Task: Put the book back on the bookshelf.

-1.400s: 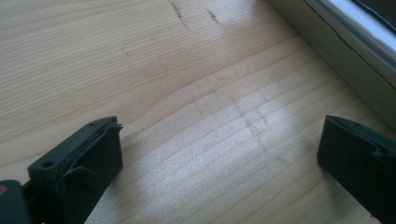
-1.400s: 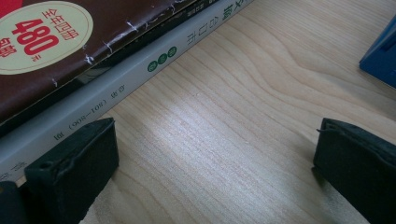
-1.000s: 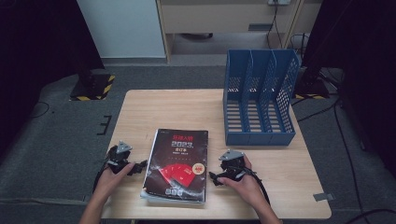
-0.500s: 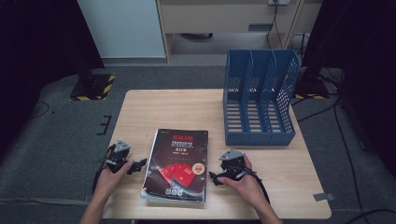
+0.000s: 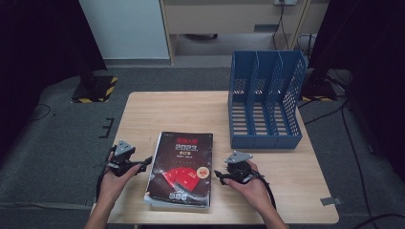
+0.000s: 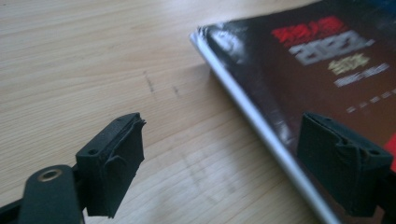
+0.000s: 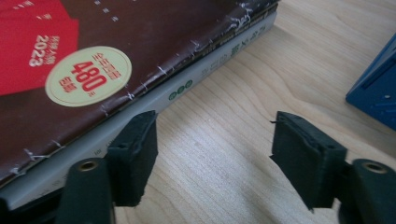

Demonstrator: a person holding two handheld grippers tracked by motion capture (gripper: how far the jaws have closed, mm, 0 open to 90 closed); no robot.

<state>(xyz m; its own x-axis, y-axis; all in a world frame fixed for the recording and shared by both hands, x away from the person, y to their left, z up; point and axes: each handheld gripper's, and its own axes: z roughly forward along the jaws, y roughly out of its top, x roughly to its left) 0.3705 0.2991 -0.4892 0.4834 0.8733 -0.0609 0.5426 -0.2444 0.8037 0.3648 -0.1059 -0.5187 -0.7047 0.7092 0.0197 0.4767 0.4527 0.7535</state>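
Both grippers' jaws just narrowing beside book [image 5: 181, 168] at tabletop's near edge: left gripper [image 6: 219, 163] astride its edge, right gripper [image 7: 215, 156] beside spine (neither pinching yet). Likely lift ahead; blue file rack [image 5: 265, 98] waits at far right corner.

Both tongs have just been closing: left tongs [image 5: 147, 165] and right tongs [image 5: 217, 174], each beside the book [image 5: 181, 167], nothing gripped.

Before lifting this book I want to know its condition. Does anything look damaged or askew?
Yes: the book's dark cover is scuffed white and frayed along the spine edge, and it lies slightly skewed to the table edge. The blue file rack looks fine.
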